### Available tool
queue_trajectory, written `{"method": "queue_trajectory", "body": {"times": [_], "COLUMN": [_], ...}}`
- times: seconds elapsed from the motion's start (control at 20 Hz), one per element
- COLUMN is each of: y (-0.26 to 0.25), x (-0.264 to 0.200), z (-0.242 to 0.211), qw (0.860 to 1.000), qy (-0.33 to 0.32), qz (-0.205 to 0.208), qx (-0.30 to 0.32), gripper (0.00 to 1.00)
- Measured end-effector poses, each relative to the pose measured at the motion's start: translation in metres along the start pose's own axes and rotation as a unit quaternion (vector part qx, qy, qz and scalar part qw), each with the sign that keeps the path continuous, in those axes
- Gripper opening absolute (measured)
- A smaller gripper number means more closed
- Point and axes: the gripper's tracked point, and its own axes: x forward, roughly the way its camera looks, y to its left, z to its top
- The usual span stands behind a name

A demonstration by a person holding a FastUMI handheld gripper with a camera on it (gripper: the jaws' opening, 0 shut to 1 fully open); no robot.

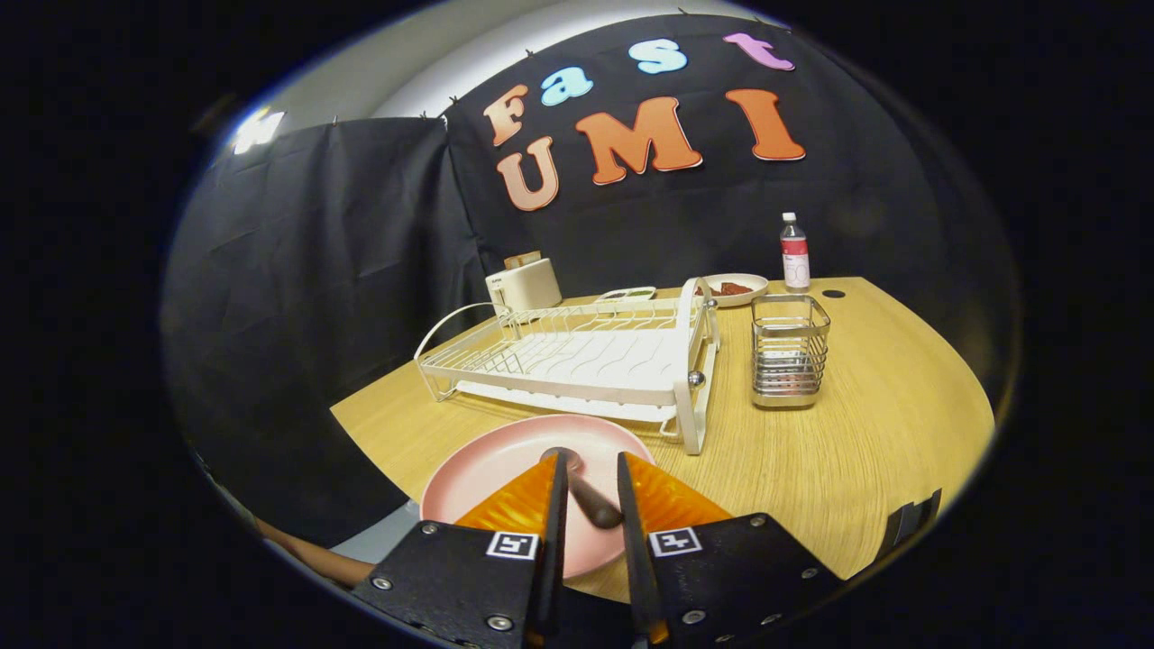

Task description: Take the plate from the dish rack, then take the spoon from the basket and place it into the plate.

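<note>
My pink plate (505,469) lies flat on the worktop (865,451), just in front of the white dish rack (577,356). The rack's slots are bare. The spoon (581,491) is over the plate, its dark handle running back between my fingers and its bowl end showing just past the tips, above the middle of the plate. I cannot tell whether it already rests on the plate's surface or hangs a little above it.

To the right of the rack stands the wire basket (790,351), upright, and I see nothing in it. Beyond the rack are a white toaster (525,284), a small flat dish (627,293) and a shallow bowl (735,288) with something reddish-brown in it; a bottle (793,254) stands upright behind the basket.

My claw (586,469) reaches forward low over the near side of the plate, pointing toward the rack. Its fingers stand a narrow gap apart, with the spoon's handle lying slantwise in that gap. Whether both fingers press on the handle I cannot tell. A bit of forearm (306,554) shows down at the left, below the worktop's edge.
</note>
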Motion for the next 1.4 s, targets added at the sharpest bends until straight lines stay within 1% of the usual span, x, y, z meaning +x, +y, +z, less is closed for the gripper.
{"method": "queue_trajectory", "body": {"times": [0.05,0.1,0.15,0.2,0.25,0.3,0.35,0.4,0.5,0.7,0.85,1.05,1.25,1.4], "y": [-0.001,-0.002,-0.003,-0.003,-0.002,-0.001,-0.002,-0.002,0.000,0.006,0.005,-0.003,0.003,0.015], "x": [-0.001,0.000,-0.002,-0.003,-0.005,-0.006,-0.007,-0.009,-0.013,-0.021,-0.029,-0.044,-0.058,-0.063], "z": [0.002,0.004,0.009,0.017,0.029,0.040,0.051,0.062,0.083,0.120,0.142,0.169,0.186,0.194], "qw": [1.000,1.000,1.000,0.999,0.999,0.997,0.996,0.994,0.989,0.980,0.973,0.959,0.948,0.942], "qy": [-0.003,-0.007,-0.014,-0.026,-0.042,-0.056,-0.069,-0.083,-0.105,-0.148,-0.177,-0.211,-0.247,-0.277], "qz": [-0.004,-0.007,-0.014,-0.020,-0.027,-0.035,-0.046,-0.055,-0.076,-0.107,-0.131,-0.177,-0.186,-0.167], "qx": [-0.004,-0.007,-0.010,-0.016,-0.022,-0.030,-0.039,-0.048,-0.064,-0.075,-0.071,-0.073,-0.079,-0.088], "gripper": [0.34,0.43,0.48,0.55,0.59,0.66,0.70,0.77,0.84,0.90,0.92,0.94,0.94,0.94]}}
